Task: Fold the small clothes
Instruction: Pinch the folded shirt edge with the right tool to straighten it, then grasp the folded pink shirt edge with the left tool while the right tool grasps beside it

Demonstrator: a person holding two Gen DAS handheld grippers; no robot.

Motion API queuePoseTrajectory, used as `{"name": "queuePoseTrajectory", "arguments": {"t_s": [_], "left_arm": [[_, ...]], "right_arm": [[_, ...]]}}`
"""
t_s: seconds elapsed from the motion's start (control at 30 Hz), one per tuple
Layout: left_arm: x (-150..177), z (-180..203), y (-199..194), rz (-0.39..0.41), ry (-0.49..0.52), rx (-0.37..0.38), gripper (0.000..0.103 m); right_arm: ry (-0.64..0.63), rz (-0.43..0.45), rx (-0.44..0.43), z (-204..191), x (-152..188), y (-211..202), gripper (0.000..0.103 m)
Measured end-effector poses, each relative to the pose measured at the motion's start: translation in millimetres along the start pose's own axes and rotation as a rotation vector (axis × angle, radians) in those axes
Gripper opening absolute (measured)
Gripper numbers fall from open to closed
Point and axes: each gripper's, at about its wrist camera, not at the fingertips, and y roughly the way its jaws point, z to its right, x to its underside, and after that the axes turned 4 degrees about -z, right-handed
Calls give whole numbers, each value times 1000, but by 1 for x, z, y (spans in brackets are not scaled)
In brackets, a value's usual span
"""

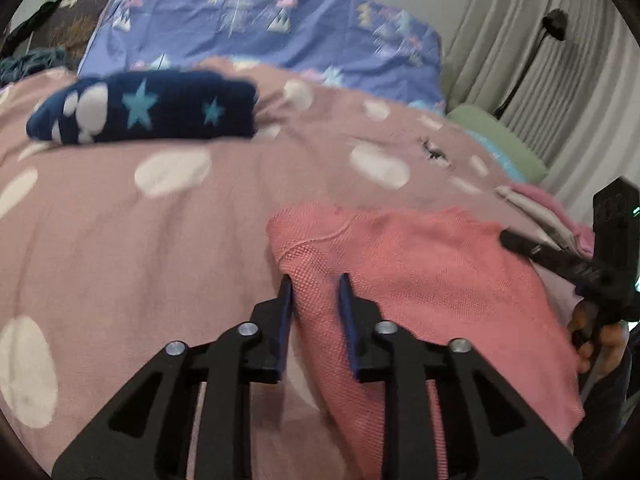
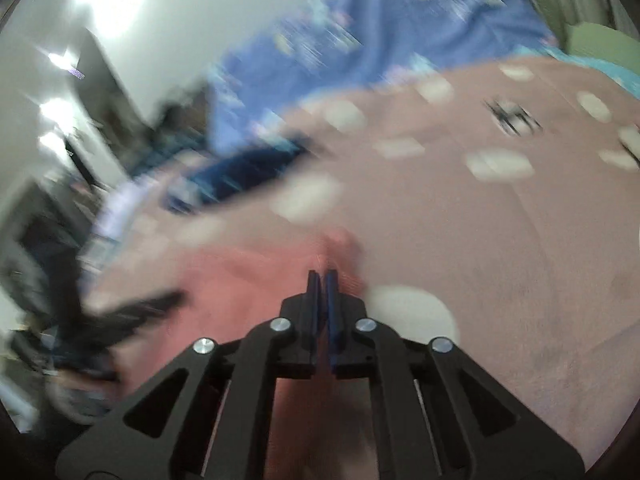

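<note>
My left gripper (image 1: 316,288) has its jaws part open with a fold of the pink mesh garment (image 1: 420,280) between them; my right gripper (image 2: 322,280) is pinched nearly closed on that garment's edge; beyond lies the folded navy star cloth (image 1: 144,110) on the dotted blanket (image 1: 160,220)

Two wrist cameras, each looking forward and down along its own fingers, close over a bed.

The left view faces the coral mesh garment (image 1: 420,272) just beyond its fingers (image 1: 285,304); the right view, blurred, meets the same garment (image 2: 240,280) at its fingers (image 2: 331,292). Both share the pink white-spotted blanket (image 1: 200,220) (image 2: 480,240) and the navy star-patterned folded cloth (image 1: 160,108) (image 2: 240,176) farther ahead.
</note>
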Motion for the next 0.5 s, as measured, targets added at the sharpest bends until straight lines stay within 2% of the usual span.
{"name": "queuePoseTrajectory", "arguments": {"t_s": [0.03, 0.07, 0.1, 0.17, 0.2, 0.27, 0.33, 0.4, 0.43, 0.47, 0.5], "left_arm": [[0, -4, -2, 6, -22, -1, 38], [0, -7, -7, 21, -37, -3, 40], [0, -8, -13, 34, -43, -7, 41], [4, -6, -26, 40, -22, -30, 41], [9, -1, -36, 42, 0, -22, 41], [22, 11, -54, 36, 57, 13, 41], [40, 31, -66, 19, 145, 38, 41], [60, 45, -66, -23, 218, 21, 41], [75, 50, -61, -49, 247, -17, 43], [82, 51, -56, -58, 256, -34, 44], [86, 49, -51, -71, 249, -22, 46]], "right_arm": [[19, -9, -10, 4, 2, 3, 15], [37, -1, -27, 7, 1, -1, 20], [45, 26, -35, 7, -1, -9, 26], [26, 86, -19, 1, -2, -30, 26], [18, 90, -43, -2, -1, -38, 25], [-35, 68, -167, -17, 1, -52, 24], [-179, 18, -237, -44, 11, -62, 24], [-273, -21, -197, -62, 28, -60, 25], [-298, -65, -129, -65, 41, -49, 25], [-297, -103, -69, -62, 50, -36, 20], [-296, -124, -19, -57, 59, -24, 17]]}}
